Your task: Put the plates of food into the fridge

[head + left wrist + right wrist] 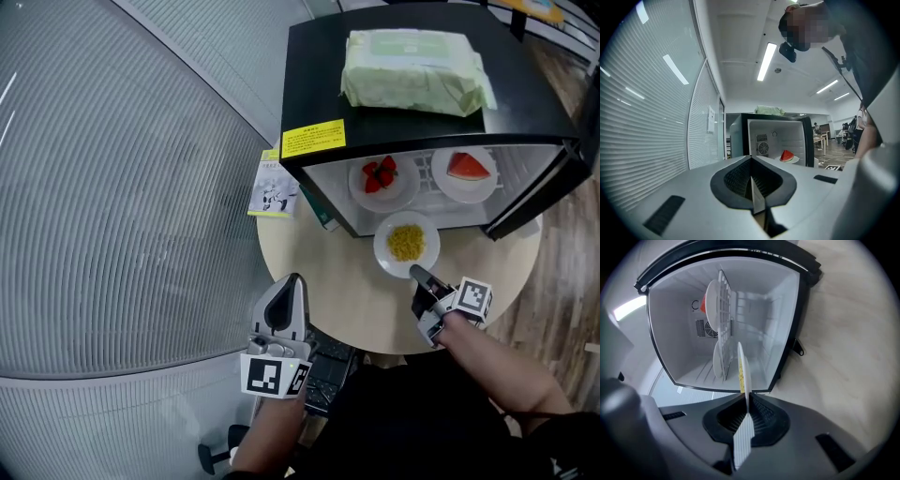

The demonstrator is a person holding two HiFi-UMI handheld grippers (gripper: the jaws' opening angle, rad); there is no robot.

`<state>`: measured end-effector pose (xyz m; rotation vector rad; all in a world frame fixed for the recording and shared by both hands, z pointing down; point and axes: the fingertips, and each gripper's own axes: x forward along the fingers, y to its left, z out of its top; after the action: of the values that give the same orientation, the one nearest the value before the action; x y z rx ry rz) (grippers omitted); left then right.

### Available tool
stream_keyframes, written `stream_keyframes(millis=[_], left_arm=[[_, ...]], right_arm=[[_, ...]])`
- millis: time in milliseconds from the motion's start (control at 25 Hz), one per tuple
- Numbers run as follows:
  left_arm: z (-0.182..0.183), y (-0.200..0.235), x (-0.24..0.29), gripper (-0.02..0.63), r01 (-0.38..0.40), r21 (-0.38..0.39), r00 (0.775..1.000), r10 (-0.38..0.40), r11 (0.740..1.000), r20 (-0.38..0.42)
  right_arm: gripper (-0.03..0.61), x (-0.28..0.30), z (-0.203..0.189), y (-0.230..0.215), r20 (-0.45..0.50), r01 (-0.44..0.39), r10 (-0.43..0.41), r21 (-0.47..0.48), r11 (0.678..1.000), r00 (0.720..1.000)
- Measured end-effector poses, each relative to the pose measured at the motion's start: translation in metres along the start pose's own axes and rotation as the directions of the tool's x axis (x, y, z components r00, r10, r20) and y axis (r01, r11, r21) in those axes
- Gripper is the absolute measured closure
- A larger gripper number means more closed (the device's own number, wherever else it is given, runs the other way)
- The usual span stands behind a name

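Plate of yellow food (406, 244) at the open fridge (309, 84)
Right gripper (417, 274) pinches its rim, centre frame; left gripper (292, 281), lower left, closed and empty.

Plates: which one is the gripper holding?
The plate of yellow food, pinched at its rim by the right gripper in front of the fridge. The strawberry plate and the watermelon plate sit inside it, untouched.

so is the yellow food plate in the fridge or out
Out: the yellow food plate is in front of the fridge opening, its rim gripped by the right tongs.
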<state>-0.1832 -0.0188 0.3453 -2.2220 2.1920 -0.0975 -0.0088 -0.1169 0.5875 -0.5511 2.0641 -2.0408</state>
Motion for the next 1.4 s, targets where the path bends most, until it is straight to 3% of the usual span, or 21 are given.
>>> stream_keyframes(millis=[1040, 1400], left_arm=[[-0.056, -0.001, 0.046, 0.609, -0.030, -0.035, 0.992, 0.026, 0.999, -0.122], [-0.066, 0.020, 0.040, 0.609, -0.070, -0.039, 0.987, 0.064, 0.997, -0.146]], right_arm=[[0.560, 0.061, 0.056, -0.021, 0.010, 0.004, -0.005, 0.076, 0.997, 1.000], [0.560, 0.082, 0.065, -0.035, 0.021, 0.049, -0.051, 0.096, 0.994, 0.998]])
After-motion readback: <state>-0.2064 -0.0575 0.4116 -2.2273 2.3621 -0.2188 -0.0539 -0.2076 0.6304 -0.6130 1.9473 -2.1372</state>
